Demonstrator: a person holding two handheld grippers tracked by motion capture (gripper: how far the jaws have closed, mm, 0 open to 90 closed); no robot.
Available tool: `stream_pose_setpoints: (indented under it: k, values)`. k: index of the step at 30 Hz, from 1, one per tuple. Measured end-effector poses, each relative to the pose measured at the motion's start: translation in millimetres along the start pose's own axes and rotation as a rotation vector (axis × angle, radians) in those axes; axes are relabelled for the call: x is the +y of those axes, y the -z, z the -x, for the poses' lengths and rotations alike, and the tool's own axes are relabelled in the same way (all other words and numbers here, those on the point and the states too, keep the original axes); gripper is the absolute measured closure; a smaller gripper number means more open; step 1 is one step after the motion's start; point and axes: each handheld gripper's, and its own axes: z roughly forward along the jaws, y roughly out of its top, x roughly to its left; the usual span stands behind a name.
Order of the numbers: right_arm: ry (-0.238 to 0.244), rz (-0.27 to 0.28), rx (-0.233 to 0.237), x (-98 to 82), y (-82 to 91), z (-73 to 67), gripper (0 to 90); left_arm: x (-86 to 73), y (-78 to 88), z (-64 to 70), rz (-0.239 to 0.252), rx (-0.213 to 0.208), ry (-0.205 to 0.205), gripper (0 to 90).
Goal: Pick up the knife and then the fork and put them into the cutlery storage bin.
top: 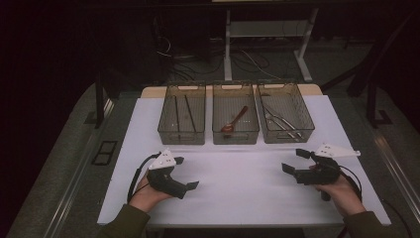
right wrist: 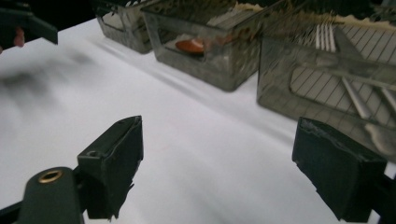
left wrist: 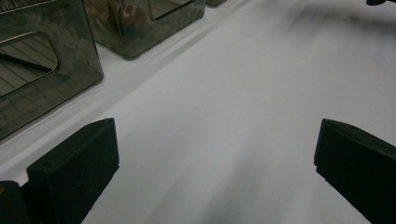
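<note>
Three smoky see-through bins stand in a row at the far side of the white table (top: 237,188). Dark chopsticks (top: 189,113) lie in the left bin (top: 181,135). In the middle bin (top: 235,137) is a red-brown spoon (top: 235,120), and the right bin (top: 287,136) holds metal cutlery (top: 280,121). My left gripper (top: 185,172) rests low at the near left, jaws wide apart over bare table (left wrist: 215,163). At the near right my right gripper (top: 294,160) is also open, pointing toward the middle bin (right wrist: 201,51) and right bin (right wrist: 327,74), with nothing between its jaws (right wrist: 217,163).
Desk legs and cables (top: 228,59) stand on the dark floor beyond the table. The table's near edge (top: 223,224) runs just behind both hands. The other gripper's jaw (right wrist: 23,23) shows at the top left of the right gripper view.
</note>
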Motion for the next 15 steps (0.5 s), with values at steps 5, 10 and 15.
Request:
stream_pose_setpoints:
  k: [5, 10, 15]
  values:
    - [-0.007, -0.024, -0.002, -9.1, 2.2, -4.4, 12.6, -0.2, 0.2, 0.4, 0.004, 0.001, 0.004, 0.0]
    - [-0.019, -0.032, -0.019, -15.5, 4.8, -5.5, 11.2, -0.5, -0.1, 0.8, 0.004, 0.000, 0.004, 0.0]
    - [-0.001, -0.054, -0.025, -18.9, 4.4, -5.9, 11.2, -0.8, -0.6, 1.4, 0.002, -0.003, 0.005, 0.0]
